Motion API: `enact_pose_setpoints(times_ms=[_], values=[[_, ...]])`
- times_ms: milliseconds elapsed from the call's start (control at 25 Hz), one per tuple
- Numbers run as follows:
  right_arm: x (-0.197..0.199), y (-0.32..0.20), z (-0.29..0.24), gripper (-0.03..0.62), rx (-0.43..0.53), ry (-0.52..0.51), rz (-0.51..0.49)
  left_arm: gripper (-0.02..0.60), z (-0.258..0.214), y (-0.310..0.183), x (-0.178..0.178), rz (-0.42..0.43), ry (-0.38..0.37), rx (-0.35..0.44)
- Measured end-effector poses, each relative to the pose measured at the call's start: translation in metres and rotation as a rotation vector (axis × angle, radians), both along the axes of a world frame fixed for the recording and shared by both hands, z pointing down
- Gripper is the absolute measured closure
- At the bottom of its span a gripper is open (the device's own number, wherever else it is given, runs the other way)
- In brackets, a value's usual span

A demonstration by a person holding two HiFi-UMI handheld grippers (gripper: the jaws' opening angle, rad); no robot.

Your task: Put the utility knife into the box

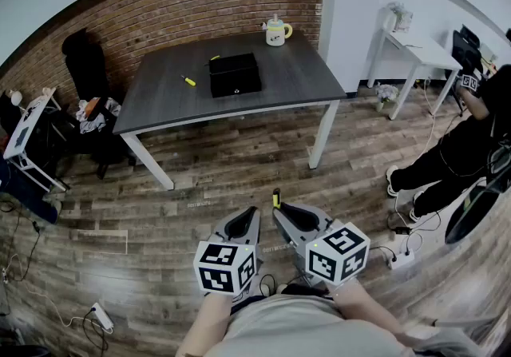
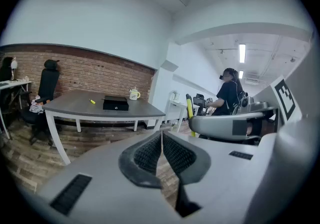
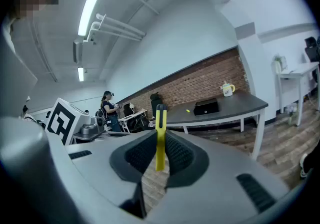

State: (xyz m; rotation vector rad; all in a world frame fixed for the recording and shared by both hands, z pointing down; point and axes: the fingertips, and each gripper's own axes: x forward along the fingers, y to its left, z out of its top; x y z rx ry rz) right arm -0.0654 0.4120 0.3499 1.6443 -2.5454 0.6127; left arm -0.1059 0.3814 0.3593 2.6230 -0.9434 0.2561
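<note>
The yellow utility knife (image 3: 160, 138) stands upright between the pads of my right gripper (image 3: 160, 150), which is shut on it. In the head view the knife (image 1: 276, 198) sticks up from that gripper (image 1: 279, 210), low over the wooden floor. Beside it my left gripper (image 1: 249, 212) is shut with nothing in it; its pads meet in the left gripper view (image 2: 161, 143). The black box (image 1: 235, 74) lies on the dark table (image 1: 295, 68) far ahead, also visible from the right gripper view (image 3: 206, 106) and the left gripper view (image 2: 115, 103).
On the table are a yellow marker-like item (image 1: 188, 81) and a pale mug (image 1: 276, 31). A black office chair (image 1: 84, 68) and clutter stand left of it. A person in black (image 1: 447, 156) is at the right by a white desk (image 1: 423, 52). A power strip (image 1: 403, 258) lies on the floor.
</note>
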Motion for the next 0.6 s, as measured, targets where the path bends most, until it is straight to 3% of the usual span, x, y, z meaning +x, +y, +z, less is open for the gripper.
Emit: enact_pose_setpoints(times_ms=[400, 600], values=[[-0.004, 0.002, 0.013, 0.533, -0.04, -0.042, -0.027, 0.555, 0.005, -0.001, -0.002, -0.001, 0.004, -0.022], [0.006, 0.002, 0.007, 0.531, -0.01, -0.075, -0.018, 0.555, 0.002, 0.002, 0.002, 0.001, 0.023, -0.015]])
